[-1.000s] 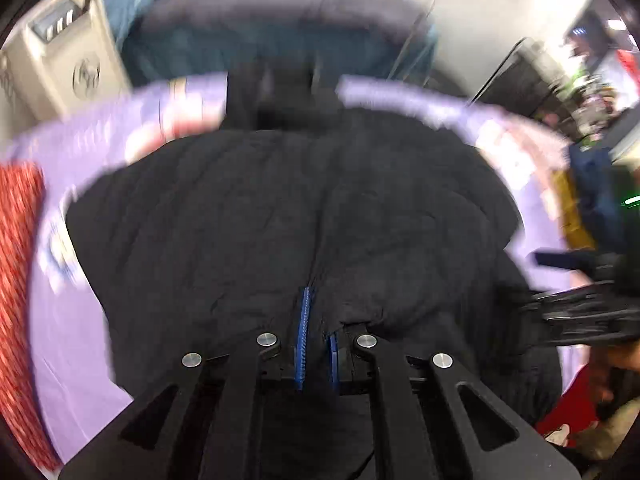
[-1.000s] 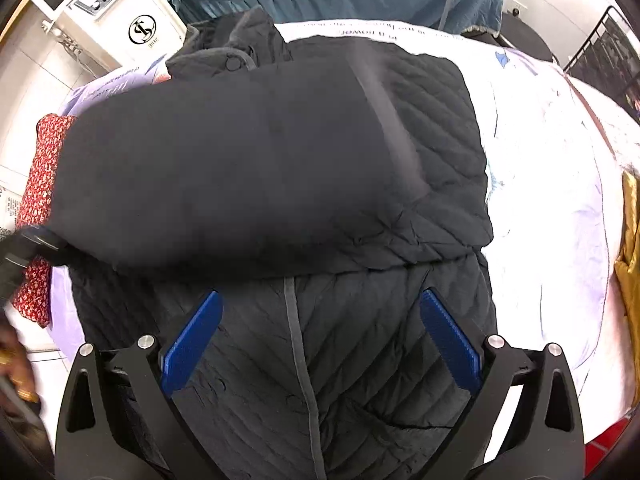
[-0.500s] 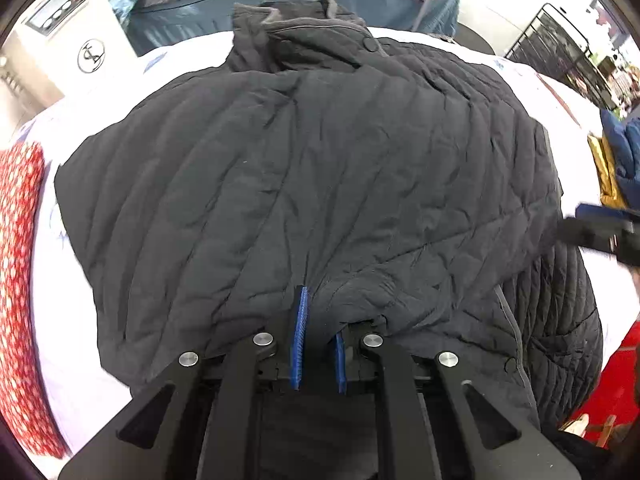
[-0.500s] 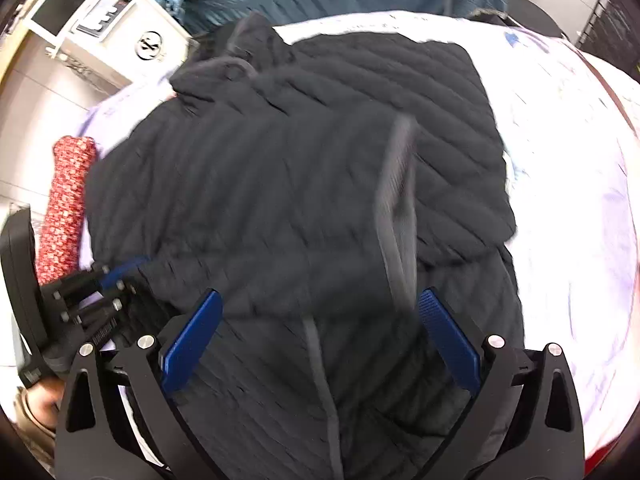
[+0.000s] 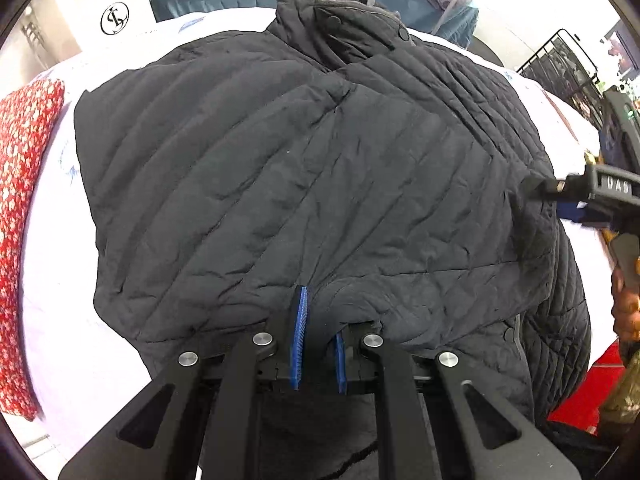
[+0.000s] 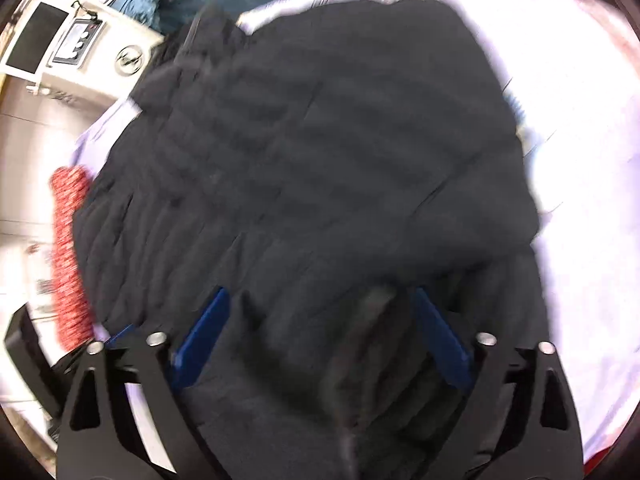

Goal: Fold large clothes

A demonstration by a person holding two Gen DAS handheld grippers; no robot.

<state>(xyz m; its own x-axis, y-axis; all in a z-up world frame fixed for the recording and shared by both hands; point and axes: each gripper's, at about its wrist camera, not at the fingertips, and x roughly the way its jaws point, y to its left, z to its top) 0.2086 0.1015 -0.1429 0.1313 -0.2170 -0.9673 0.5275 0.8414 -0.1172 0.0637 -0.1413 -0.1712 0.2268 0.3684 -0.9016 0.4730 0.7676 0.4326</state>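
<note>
The black quilted jacket lies spread on the pale sheet of the bed, collar at the far end and one side already folded across the middle. Your left gripper is clamped on the near edge of that folded flap, its blue pads pinching a ridge of fabric. Your right gripper hangs over the jacket's near right part with its fingers spread wide and nothing between them; that view is blurred, so I cannot tell whether it touches the cloth. To do this step well, I judge you should lay the pinched edge down flat before letting go, so the flap does not spring back, and use the free gripper to catch the hem or the right border, which shows uncovered beside the flap. Keep both grips at the same level, or the padded layers will slide and skew. As for room, bare sheet lies on the left and far right. The red patterned cloth runs along the left edge, and a white appliance stands past the far-left corner.
</note>
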